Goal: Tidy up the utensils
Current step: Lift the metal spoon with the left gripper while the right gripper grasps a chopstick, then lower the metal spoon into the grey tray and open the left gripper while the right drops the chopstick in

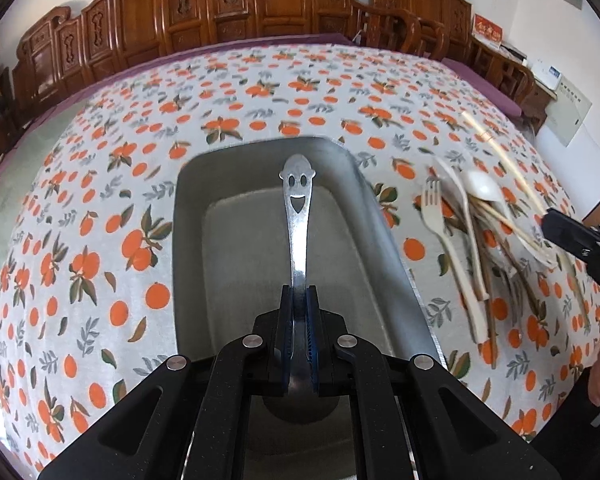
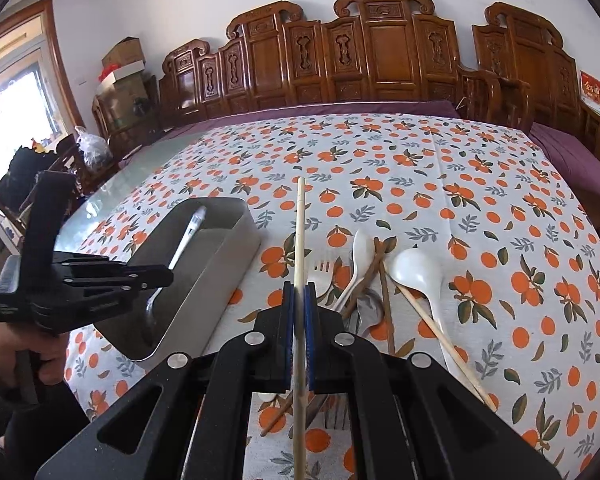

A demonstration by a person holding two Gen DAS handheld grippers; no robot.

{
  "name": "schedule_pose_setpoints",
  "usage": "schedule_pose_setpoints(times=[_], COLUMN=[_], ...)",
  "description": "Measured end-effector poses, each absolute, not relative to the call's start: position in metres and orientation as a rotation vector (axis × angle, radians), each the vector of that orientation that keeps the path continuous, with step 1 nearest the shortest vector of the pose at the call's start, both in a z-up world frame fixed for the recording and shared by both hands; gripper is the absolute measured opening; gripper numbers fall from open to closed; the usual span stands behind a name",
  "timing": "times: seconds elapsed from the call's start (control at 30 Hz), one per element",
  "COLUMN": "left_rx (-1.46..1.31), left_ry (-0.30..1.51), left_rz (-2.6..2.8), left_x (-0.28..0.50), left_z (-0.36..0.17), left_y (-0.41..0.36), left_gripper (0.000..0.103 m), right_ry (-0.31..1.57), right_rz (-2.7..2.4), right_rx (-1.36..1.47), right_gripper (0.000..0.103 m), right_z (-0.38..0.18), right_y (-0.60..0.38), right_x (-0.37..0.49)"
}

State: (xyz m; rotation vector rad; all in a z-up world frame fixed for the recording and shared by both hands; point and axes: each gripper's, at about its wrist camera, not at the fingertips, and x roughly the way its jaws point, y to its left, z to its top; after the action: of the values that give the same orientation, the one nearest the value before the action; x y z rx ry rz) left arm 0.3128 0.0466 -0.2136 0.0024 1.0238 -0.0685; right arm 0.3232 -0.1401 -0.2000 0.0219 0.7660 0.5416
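My left gripper is shut on a metal spoon with a smiling face cut into its handle. It holds the spoon over the open metal tray, handle end pointing away. In the right wrist view that spoon slants down into the tray, with the left gripper at its middle. My right gripper is shut on a pale wooden chopstick, lifted above the cloth just right of the tray. Beyond it lies the utensil pile: a white spoon, a cream fork and brown chopsticks.
An orange-print tablecloth covers the table. A second pale chopstick lies at the right of the pile. Carved wooden chairs line the far edge. A person's hand holds the left gripper's grip.
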Motion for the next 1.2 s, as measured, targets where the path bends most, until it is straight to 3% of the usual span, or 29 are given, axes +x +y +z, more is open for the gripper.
schedule_pose_setpoints(times=[0.23, 0.9, 1.2], left_rx=[-0.01, -0.064, -0.077], left_ry=[1.064, 0.87, 0.841], left_rz=[-0.058, -0.044, -0.01], left_x=[0.319, 0.243, 0.224], left_z=[-0.223, -0.131, -0.118], left_y=[0.054, 0.114, 0.136], left_gripper=[0.007, 0.009, 0.014], right_ry=[0.771, 0.759, 0.827], right_rz=[0.548, 0.645, 0.678], right_rx=[0.006, -0.023, -0.019], right_gripper=[0.006, 0.006, 0.006], right_z=[-0.202, -0.162, -0.178], right_y=[-0.132, -0.047, 0.007], right_x=[0.321, 0.311, 0.326])
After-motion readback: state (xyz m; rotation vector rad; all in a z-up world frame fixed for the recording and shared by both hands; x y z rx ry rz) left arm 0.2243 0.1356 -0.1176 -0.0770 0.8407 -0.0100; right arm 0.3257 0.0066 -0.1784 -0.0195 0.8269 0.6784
